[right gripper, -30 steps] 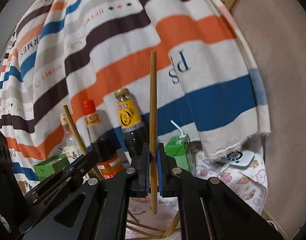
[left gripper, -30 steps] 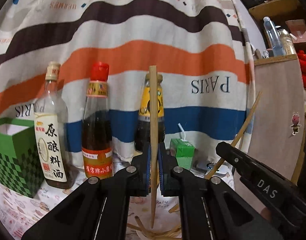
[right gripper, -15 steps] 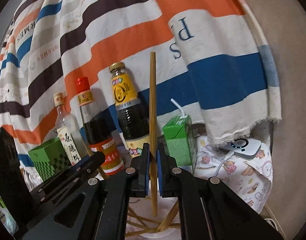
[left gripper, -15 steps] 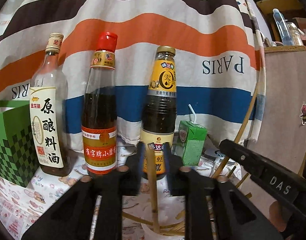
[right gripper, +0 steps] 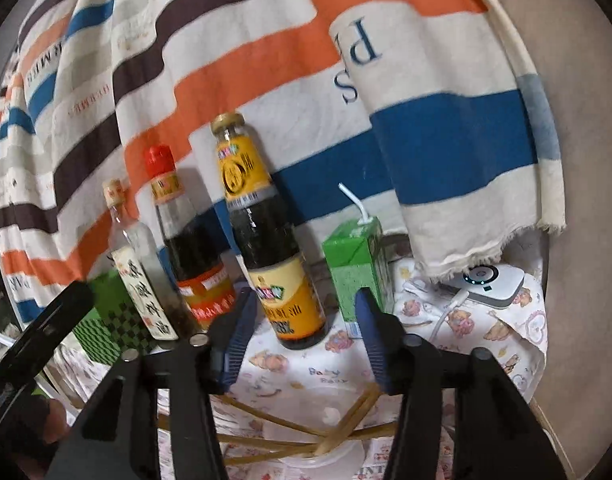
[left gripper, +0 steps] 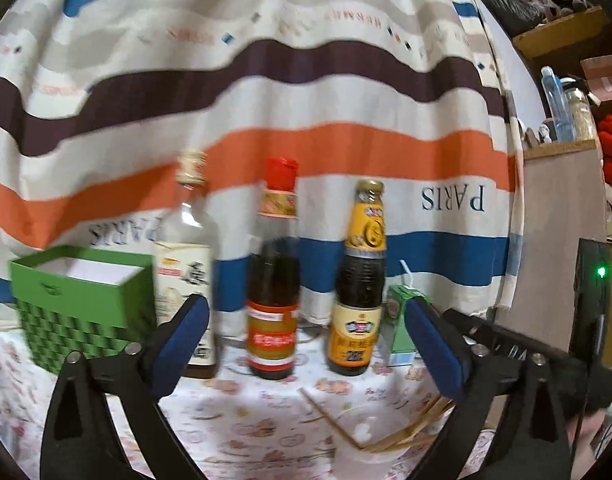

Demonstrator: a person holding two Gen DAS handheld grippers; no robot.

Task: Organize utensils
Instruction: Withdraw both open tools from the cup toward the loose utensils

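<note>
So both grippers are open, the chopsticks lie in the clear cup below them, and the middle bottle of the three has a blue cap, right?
Nearly. The middle bottle has a red cap, not blue; the left wrist view shows it. The rest holds: the left gripper and right gripper are open, their jaws having just opened with nothing between them, and the chopsticks lie in the clear cup.

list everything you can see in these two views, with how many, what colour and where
Bottles: three, clear, red-capped, yellow-labelled; row before the cloth.
Striped cloth: one, orange, blue, brown, cream; backdrop.
Green box: one; left of the bottles.
Juice carton: one, green, with straw; right of the bottles.
Chopsticks: several, wooden; crossed in the clear cup.
White device: one; far right.
Left tool: black, blue pads; just opened, empty.
Right tool: same; just opened, empty.
</note>
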